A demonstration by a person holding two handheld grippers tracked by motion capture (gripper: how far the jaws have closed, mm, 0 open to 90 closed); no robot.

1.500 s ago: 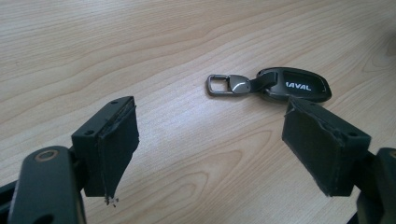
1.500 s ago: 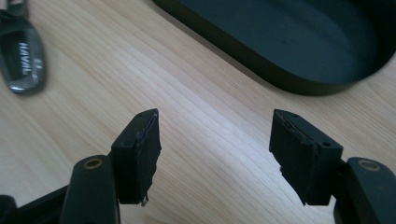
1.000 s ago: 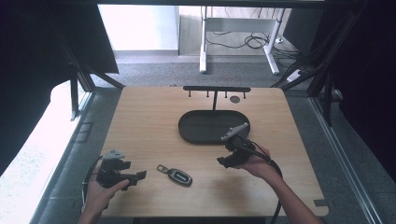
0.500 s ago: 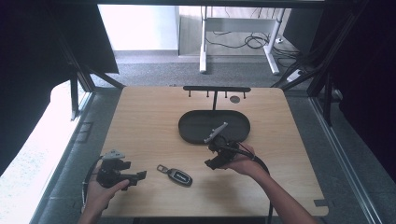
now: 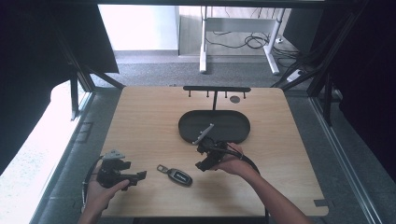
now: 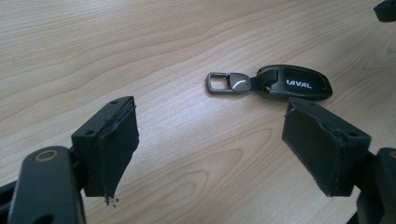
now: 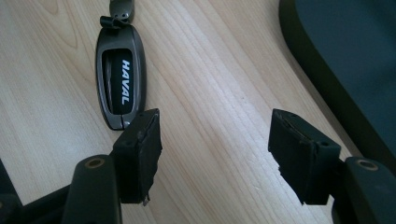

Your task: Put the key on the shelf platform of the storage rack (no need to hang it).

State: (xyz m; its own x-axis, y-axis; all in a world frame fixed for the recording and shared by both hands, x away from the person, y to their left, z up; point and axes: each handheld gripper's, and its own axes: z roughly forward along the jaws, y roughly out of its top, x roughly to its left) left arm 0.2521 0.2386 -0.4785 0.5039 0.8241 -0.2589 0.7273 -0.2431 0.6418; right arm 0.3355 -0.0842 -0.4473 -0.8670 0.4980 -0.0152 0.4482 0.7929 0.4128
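We've got a dark grey oval car key fob with a metal clip and HAVAL lettering lying flat on the light wooden table, right between our two tongs. The left tongs sit near the table's front-left edge, spread wide with nothing in them, and in the left gripper view the fob lies just ahead, off the far jaw's tip. The right tongs are wide open and empty too; in the right gripper view the fob sits just past the near jaw, apart from it. The black oval tray curves in close behind the right tongs, with bare wood between its rim and the fob. Compared with a second ago, the right tongs have come off the tray's edge toward the fob, while the left ones haven't budged.
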